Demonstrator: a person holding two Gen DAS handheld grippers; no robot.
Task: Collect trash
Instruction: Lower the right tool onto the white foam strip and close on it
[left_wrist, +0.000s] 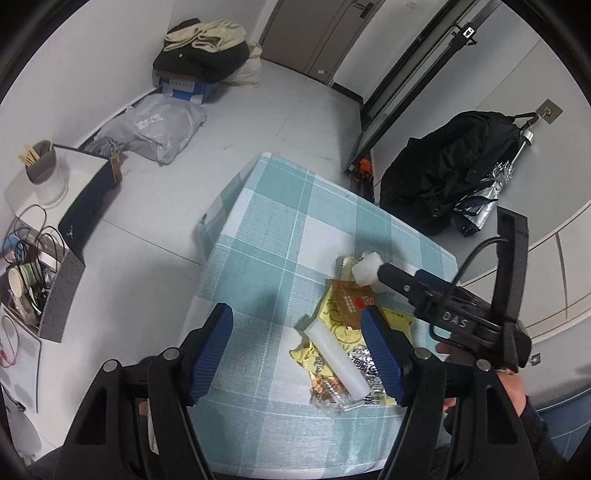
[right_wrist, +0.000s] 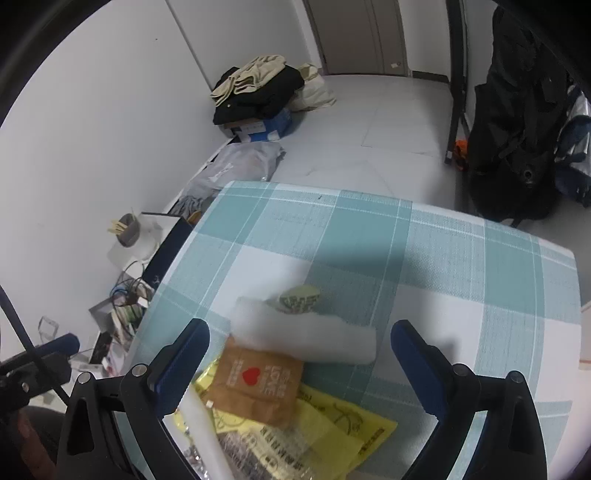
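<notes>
Yellow plastic film, printed with dark lettering, forms the base of the trash pile: a flat yellow wrapper (right_wrist: 332, 424) lying at the near edge of the checked tabletop (right_wrist: 461, 258). On it rest a brown paper packet (right_wrist: 258, 384) with a red heart, a white tube (left_wrist: 338, 354) lying lengthwise, and a crinkled silver foil wrapper (left_wrist: 364, 369) with some clear film. Just beyond the packet lies a soft white foam roll (right_wrist: 306, 336), and touching its far side a small patterned paper cup (right_wrist: 297, 299) lies tipped over.

All of these pieces are judged light. The wrappers are thin, limp and probably slippery, so a pinch at a raised or folded edge should serve better than pressing on the flat middle. The tube looks stiff and smooth and would be taken across its width. The foam will compress, and the cup will crush under a hard squeeze.

The left tongs (left_wrist: 299, 347) stand wide, with nothing between the pads, hovering over the near-left side of the pile. The right tongs (right_wrist: 301, 358) also stand wide and unloaded, straddling the packet and the foam roll from above. In the left view the tip of the right tool sits at the foam.

Farther out, on the floor, lie a heap of clothes (right_wrist: 255, 92) and a black backpack (left_wrist: 447, 173).
</notes>
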